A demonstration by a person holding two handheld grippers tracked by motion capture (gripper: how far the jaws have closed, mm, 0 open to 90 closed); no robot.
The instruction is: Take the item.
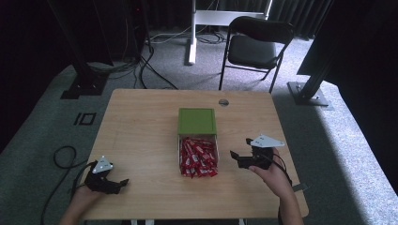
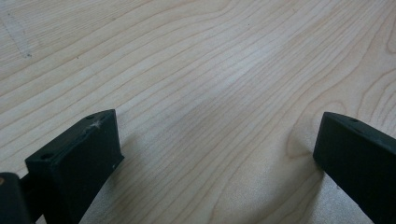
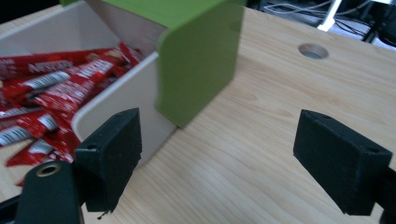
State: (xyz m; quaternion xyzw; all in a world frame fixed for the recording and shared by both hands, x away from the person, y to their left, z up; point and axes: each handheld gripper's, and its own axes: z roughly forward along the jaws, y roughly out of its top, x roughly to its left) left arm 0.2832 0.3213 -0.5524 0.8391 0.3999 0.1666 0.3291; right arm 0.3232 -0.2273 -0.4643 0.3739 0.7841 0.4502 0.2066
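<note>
Dim, dark surroundings; soft, perhaps overhead light; close views slightly blurred.

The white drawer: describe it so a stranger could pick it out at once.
Start at the wooden table and find the green box at its centre. The white drawer is pulled out of that box toward the person, between the two grippers. It alone is heaped with red candy wrappers.

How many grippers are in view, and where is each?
2. The left gripper is at the table's near left corner; the right gripper is just right of the drawer.
</note>
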